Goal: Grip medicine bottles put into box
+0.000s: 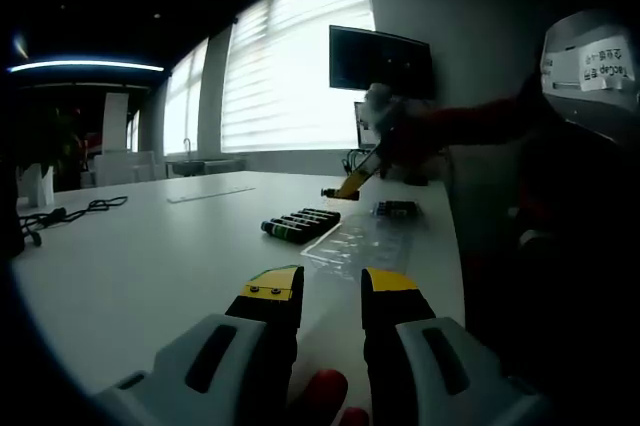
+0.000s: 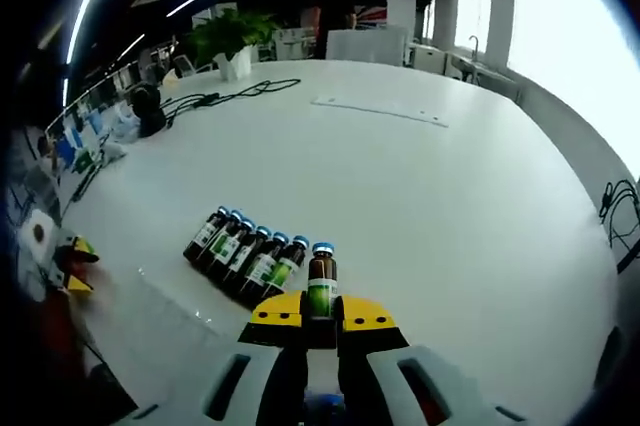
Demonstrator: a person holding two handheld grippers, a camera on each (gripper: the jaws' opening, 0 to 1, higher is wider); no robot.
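Brown bottle (image 2: 321,284) in right tongs (image 2: 321,314); five bottles (image 2: 241,249) lying.

Left gripper (image 1: 331,286): black fingers (image 1: 272,296) capped with yellow tips, set in pale grey housings with dark oval slots. Right gripper (image 2: 320,314) is built alike, its yellow caps showing small dark screws. A red sleeve (image 1: 480,124) covers the person's arm.

White table (image 1: 150,256), bright blinded windows (image 1: 290,76)
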